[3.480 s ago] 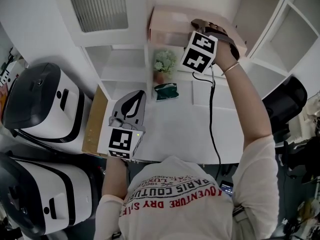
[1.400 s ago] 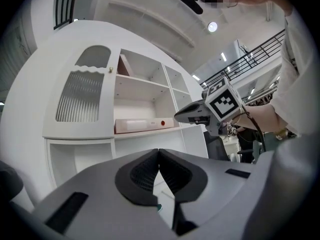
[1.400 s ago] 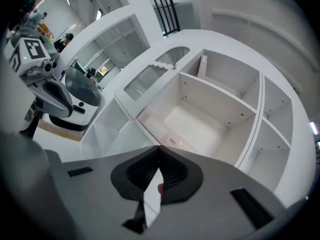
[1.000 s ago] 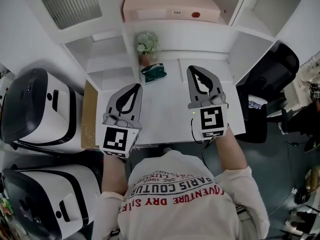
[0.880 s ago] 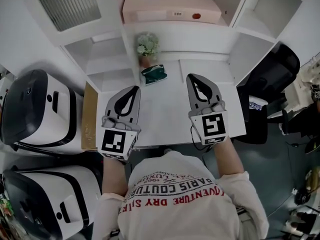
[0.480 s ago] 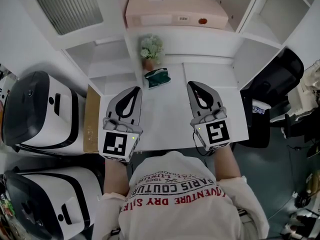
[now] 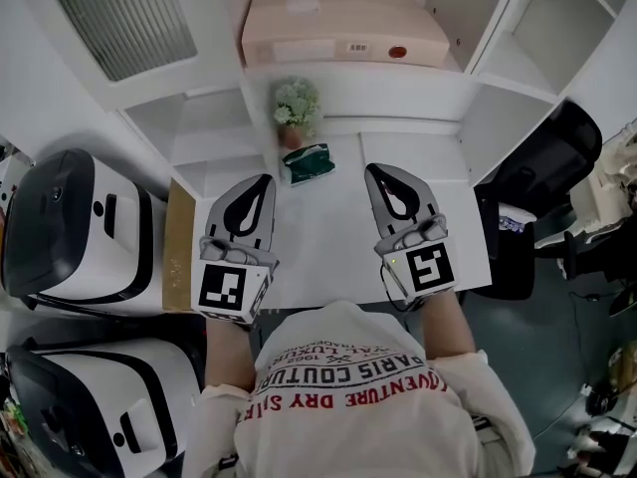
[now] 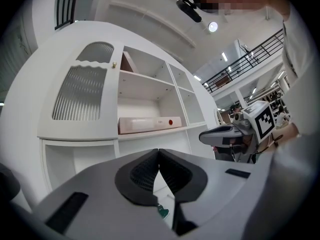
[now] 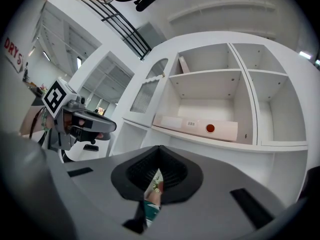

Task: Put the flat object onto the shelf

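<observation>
The flat pink box [image 7: 343, 25] lies on the white shelf [image 7: 358, 76] above the desk, with a red dot on its front edge. No gripper touches it. It also shows in the left gripper view as the pink box [image 8: 149, 124] and in the right gripper view as the pink box [image 9: 200, 127]. My left gripper [image 7: 264, 179] and right gripper [image 7: 373, 169] hover side by side over the white desk [image 7: 328, 227], both pointing at the shelf unit. Both are shut and hold nothing. In their own views the left gripper [image 8: 159, 151] and right gripper [image 9: 160, 148] have their tips together.
A small potted plant [image 7: 296, 108] and a green packet [image 7: 310, 163] sit at the desk's back, between the grippers and the shelf. Two white-and-black machines [image 7: 80, 217] stand at the left, a black chair [image 7: 537, 157] at the right. A ribbed cabinet door [image 7: 124, 28] is at upper left.
My right gripper, earlier up at the pink box on the shelf, has come down over the desk without it. Over the last second the left hand drifted slightly and the right wrist turned a little.
</observation>
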Tool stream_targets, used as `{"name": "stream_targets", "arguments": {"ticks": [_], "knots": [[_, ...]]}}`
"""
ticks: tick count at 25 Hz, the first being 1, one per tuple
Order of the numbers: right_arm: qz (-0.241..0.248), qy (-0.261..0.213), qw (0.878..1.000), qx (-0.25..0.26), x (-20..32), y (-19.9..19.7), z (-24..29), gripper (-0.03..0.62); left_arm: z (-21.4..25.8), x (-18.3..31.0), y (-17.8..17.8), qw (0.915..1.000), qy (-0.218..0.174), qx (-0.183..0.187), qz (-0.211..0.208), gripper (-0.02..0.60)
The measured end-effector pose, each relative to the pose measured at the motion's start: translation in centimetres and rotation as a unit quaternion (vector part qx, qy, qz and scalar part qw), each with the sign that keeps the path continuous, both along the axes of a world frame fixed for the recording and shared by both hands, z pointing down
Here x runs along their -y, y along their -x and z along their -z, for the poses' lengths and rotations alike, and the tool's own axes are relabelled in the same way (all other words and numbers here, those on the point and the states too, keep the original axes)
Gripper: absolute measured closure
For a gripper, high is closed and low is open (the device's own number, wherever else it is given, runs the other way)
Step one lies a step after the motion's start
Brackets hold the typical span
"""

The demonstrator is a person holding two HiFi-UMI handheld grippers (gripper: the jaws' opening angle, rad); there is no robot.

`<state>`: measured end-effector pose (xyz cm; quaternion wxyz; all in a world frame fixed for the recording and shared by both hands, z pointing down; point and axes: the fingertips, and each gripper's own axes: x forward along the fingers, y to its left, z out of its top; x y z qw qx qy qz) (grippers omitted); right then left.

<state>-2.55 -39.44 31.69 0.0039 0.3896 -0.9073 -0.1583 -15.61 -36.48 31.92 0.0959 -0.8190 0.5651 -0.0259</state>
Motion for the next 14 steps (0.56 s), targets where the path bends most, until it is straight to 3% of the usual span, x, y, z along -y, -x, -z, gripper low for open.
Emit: {"name": "stream_targets", "arguments": {"ticks": [11,14], "knots": [[0.006,-0.011,1.000,0.020,0.4,-0.9,0.9,0.566,0.5,0.5,-0.6,1.0000,-0.003,-0.003,0.003,0.568],[0.007,-0.006,1.000,-0.001,0.3,-1.4,0.0,0.566,0.5,0.5,-0.8,1.0000,-0.003,-0.005,0.002,0.568]]}}
